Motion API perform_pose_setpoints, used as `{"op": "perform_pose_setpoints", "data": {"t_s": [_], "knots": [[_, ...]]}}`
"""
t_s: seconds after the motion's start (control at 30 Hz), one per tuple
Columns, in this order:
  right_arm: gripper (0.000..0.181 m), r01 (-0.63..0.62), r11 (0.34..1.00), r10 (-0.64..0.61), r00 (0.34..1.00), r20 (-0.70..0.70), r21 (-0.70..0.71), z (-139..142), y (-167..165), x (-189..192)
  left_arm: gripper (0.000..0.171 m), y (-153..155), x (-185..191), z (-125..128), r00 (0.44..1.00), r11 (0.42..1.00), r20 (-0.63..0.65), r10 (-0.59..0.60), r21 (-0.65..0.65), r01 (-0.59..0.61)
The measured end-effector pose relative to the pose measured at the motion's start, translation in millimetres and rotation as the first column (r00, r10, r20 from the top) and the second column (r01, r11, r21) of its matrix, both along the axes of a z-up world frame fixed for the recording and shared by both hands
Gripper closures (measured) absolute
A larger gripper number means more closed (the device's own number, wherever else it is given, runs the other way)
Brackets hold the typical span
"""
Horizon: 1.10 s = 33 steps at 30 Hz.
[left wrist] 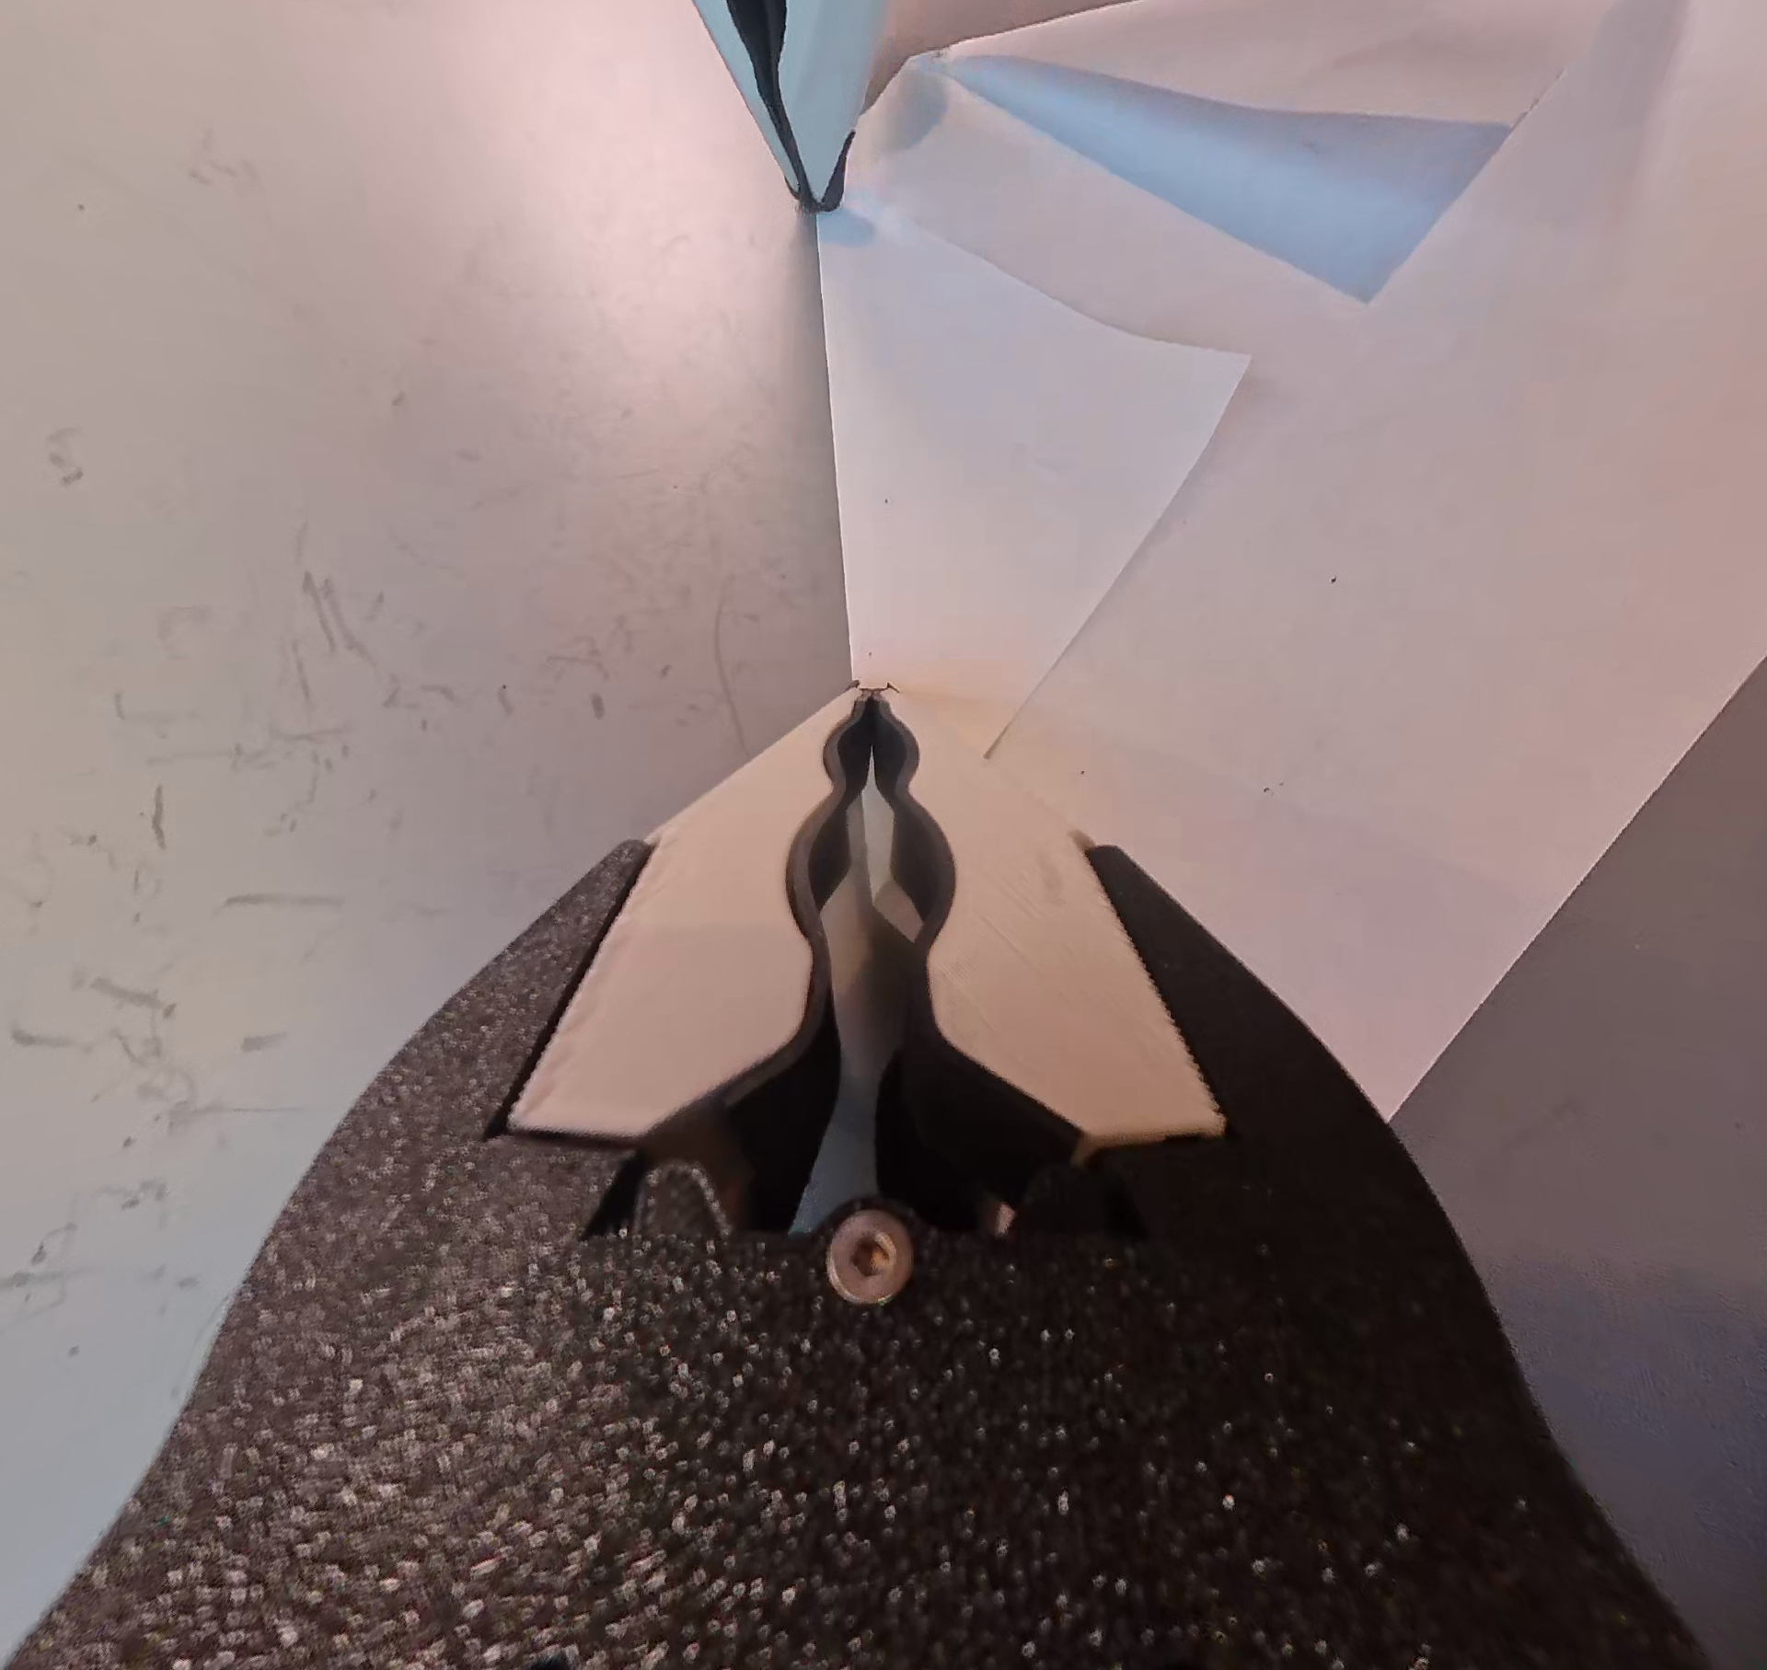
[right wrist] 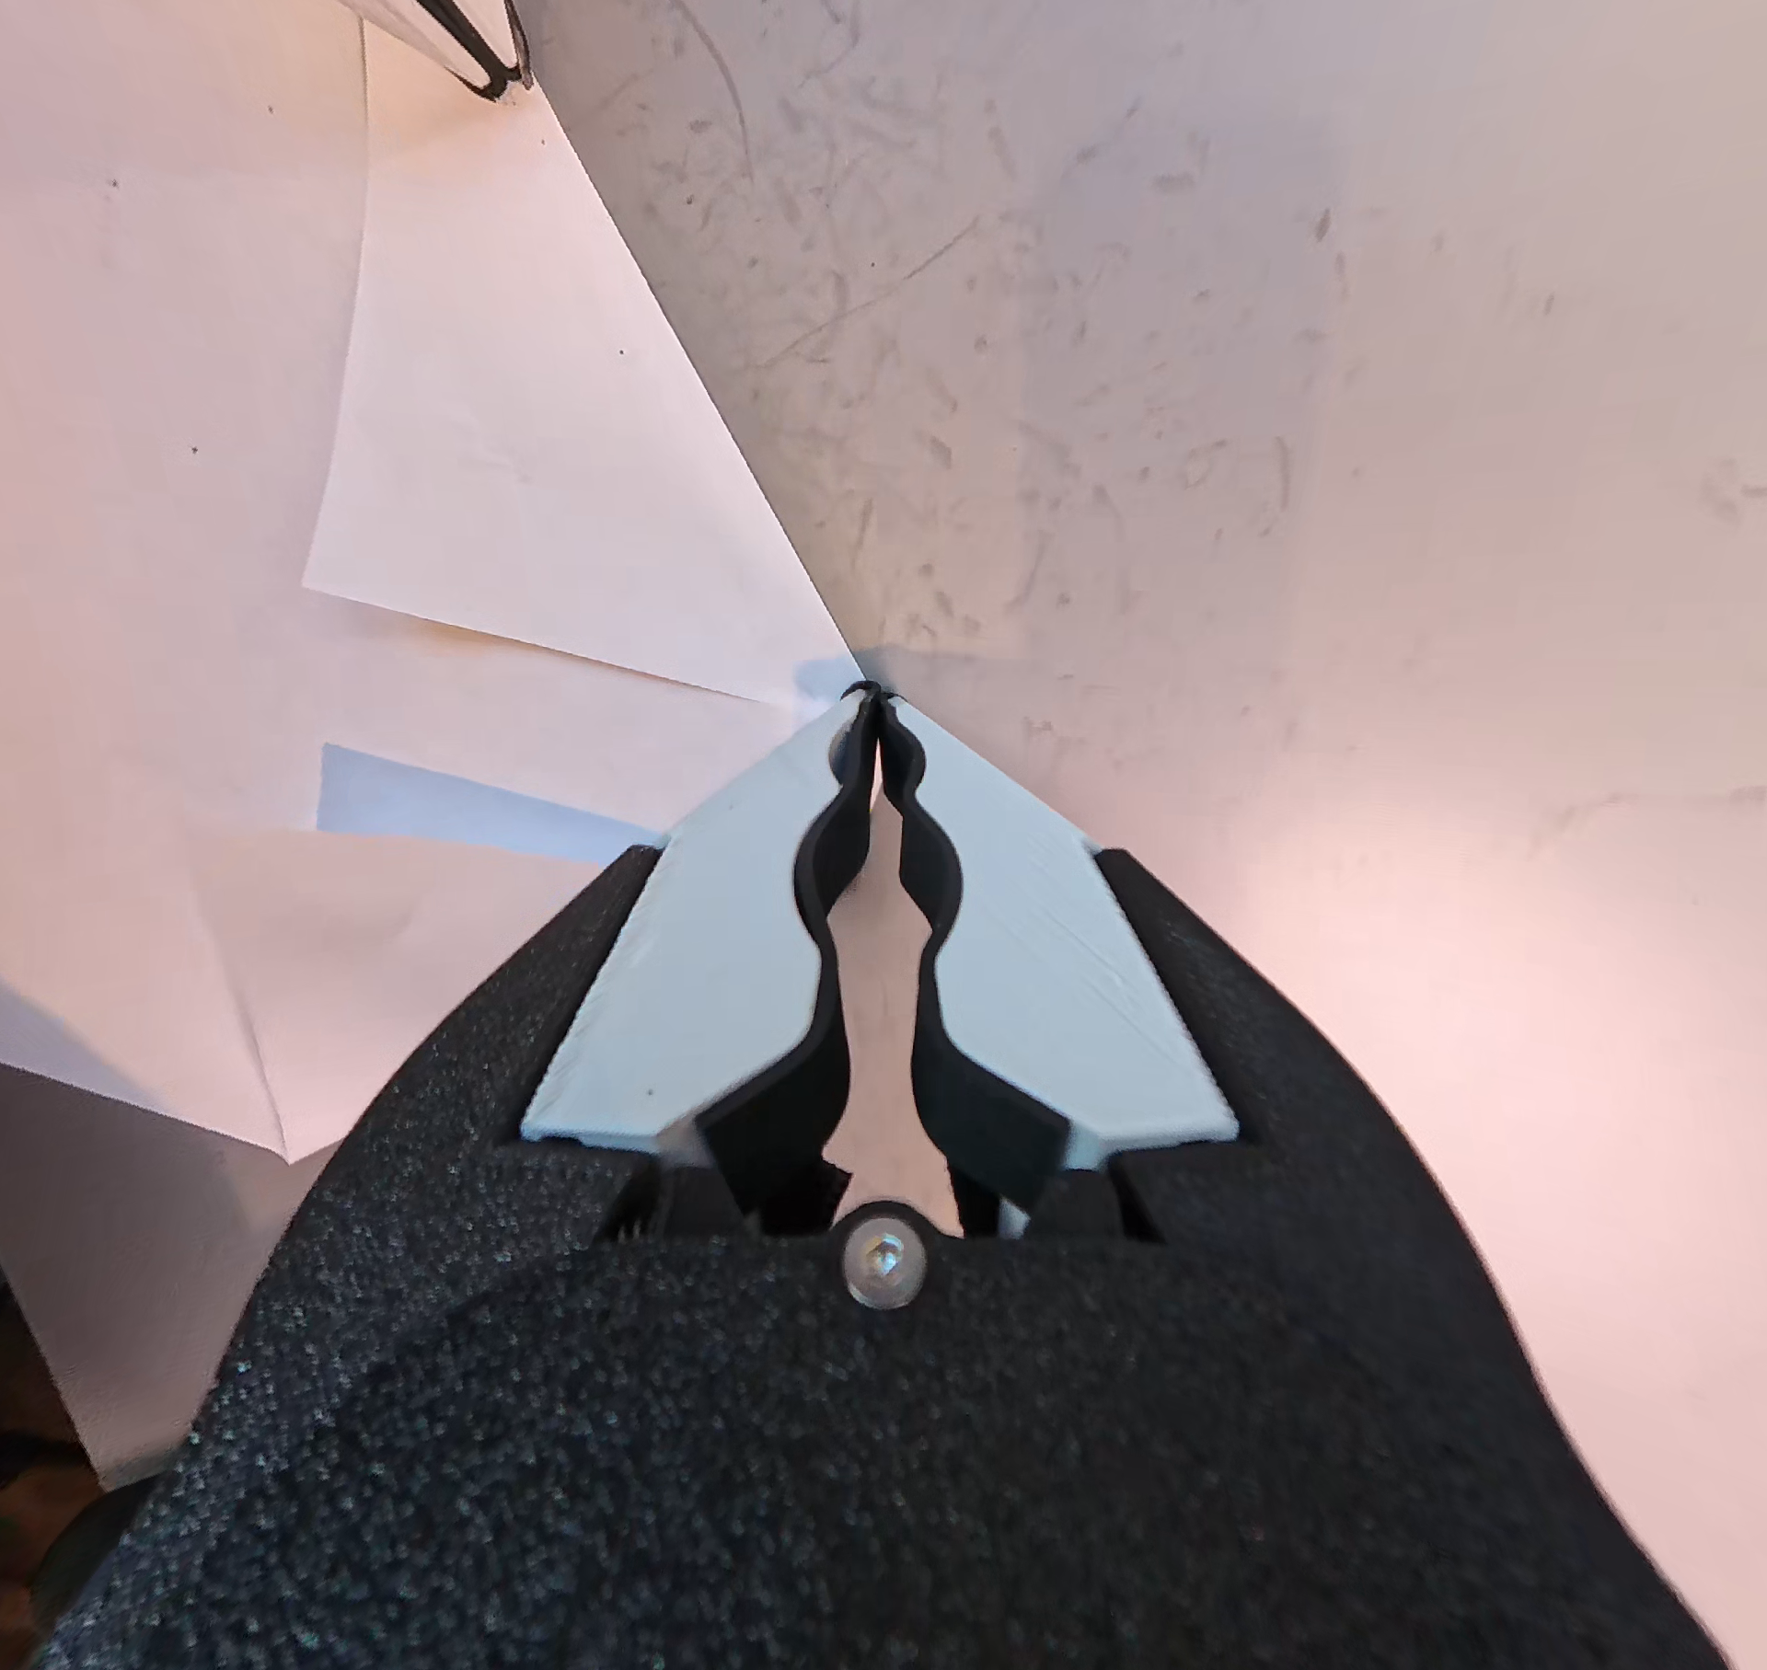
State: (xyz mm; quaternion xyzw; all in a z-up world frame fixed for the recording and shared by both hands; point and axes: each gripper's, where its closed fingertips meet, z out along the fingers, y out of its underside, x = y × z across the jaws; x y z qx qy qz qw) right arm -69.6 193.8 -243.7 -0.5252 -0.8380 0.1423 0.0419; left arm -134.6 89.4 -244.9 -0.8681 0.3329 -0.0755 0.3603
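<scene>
Left wrist view, near: left gripper [left wrist: 872, 697] pinched closed on an edge of the white folded paper [left wrist: 1004, 439], a sliver of sheet visible between the pads. Beyond: creased flaps, then the right gripper [left wrist: 815, 190] clamping a far corner. Right wrist view alone: tips meeting at the paper's pointed corner [right wrist: 841, 668], grip itself hidden; scuffed white table [right wrist: 1195, 334] alongside; left gripper [right wrist: 502, 85] at far top.

Pale, scuffed surface [left wrist: 382, 477] bearing grey scratch marks. A folded white paper sheet [left wrist: 1291, 525] lies directly on it, creased into overlapping flaps with one edge raised.
</scene>
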Motion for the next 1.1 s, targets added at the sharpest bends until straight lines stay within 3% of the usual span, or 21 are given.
{"op": "perform_pose_setpoints", "data": {"t_s": [0.37,0.47,0.57,0.73,0.9,1.0,1.1], "knots": [[0.181,0.032,0.999,-0.033,0.998,-0.053,-0.003,2.3,9.9,7.1,0.171,0.6,0.4,0.3,1.0,1.0,0.014,0.006,-0.012,-0.006],[0.181,0.142,0.984,-0.16,0.966,-0.204,-0.104,32.6,16.1,4.1,0.171,-1.4,1.2,0.6,1.0,1.0,0.017,0.009,-0.021,-0.008],[0.165,0.225,0.97,-0.242,0.924,-0.298,-0.09,53.7,21.9,25.8,0.171,-5.2,2.3,1.1,0.998,0.999,0.056,0.019,-0.051,-0.016],[0.142,0.295,0.934,-0.349,0.869,-0.35,-0.199,68.6,-36.3,71.1,0.171,-16.6,3.2,2.0,0.992,0.994,0.122,0.027,-0.112,-0.013],[0.119,0.371,0.898,-0.434,0.84,-0.326,-0.237,42.6,-109.2,105.2,0.17,-36.1,-2.9,4.6,0.98,0.986,0.188,0.06,-0.166,-0.029],[0.111,0.415,0.894,-0.448,0.839,-0.307,-0.17,13.0,-122.4,115.5,0.167,-43.2,-5.4,16.1,0.967,0.985,0.246,0.066,-0.172,-0.023],[0.125,0.431,0.898,-0.436,0.836,-0.334,-0.093,0.9,-108.6,115.8,0.161,-39.7,-10.3,30.3,0.959,0.988,0.278,0.059,-0.151,-0.017]]}}
